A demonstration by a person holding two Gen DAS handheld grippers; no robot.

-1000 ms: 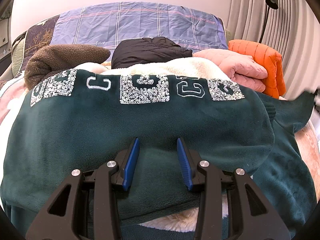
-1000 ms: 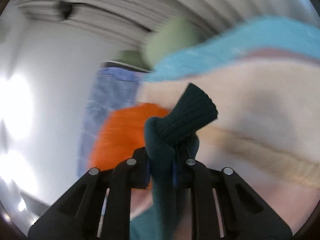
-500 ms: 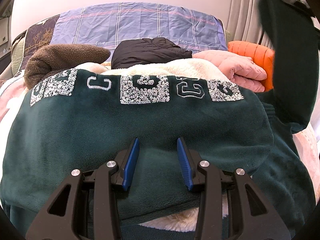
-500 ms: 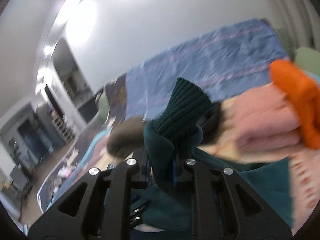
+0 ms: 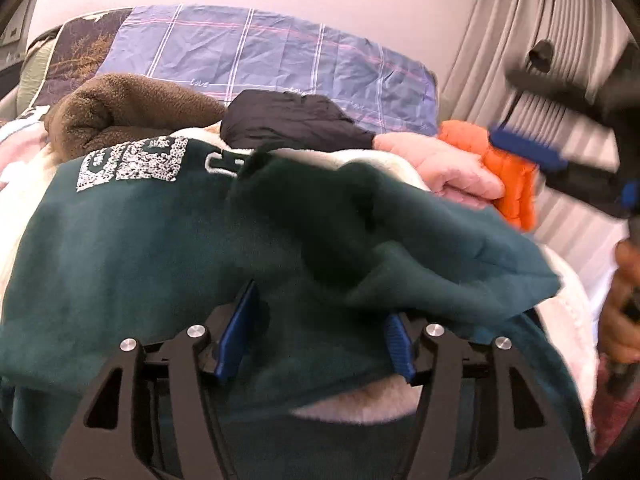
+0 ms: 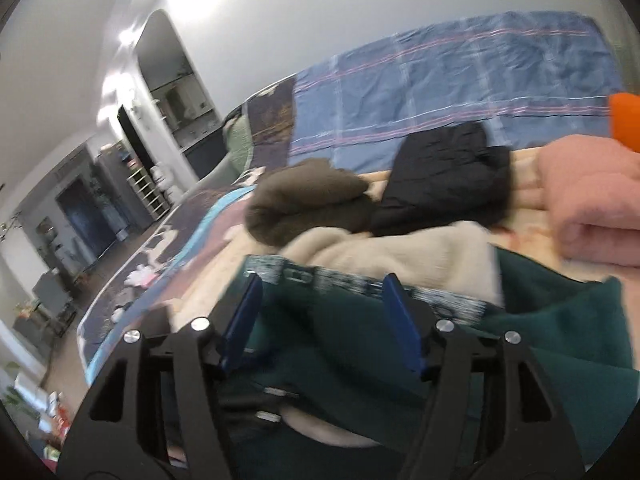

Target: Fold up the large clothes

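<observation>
A dark green sweatshirt [image 5: 132, 248] with sequined letters lies spread on the bed, cream lining showing at its hem. One sleeve [image 5: 420, 240] is draped across its chest and hides most of the letters. My left gripper [image 5: 320, 304] hovers low over the hem, its jaws opening, pads clear of the cloth beneath. My right gripper [image 6: 322, 284] is over the same sweatshirt [image 6: 360, 340], its jaws opening with nothing between them. Its blurred fingers [image 5: 528, 152] show at the upper right of the left wrist view, with a person's hand [image 5: 624, 300] below.
Folded clothes sit behind the sweatshirt: a brown fleece [image 5: 132, 108], a black jacket [image 5: 296, 120], a pink piece [image 5: 440, 160] and an orange one [image 5: 508, 176]. A blue plaid cover [image 5: 280, 56] lies at the headboard, curtains [image 5: 520, 20] on the right. The bed's edge and the room floor [image 6: 80, 280] lie left.
The right gripper carried the sleeve up and over the sweatshirt's chest, then let it go; it now lies there. Both grippers' jaws have spread wider, and the left one has shifted slightly.
</observation>
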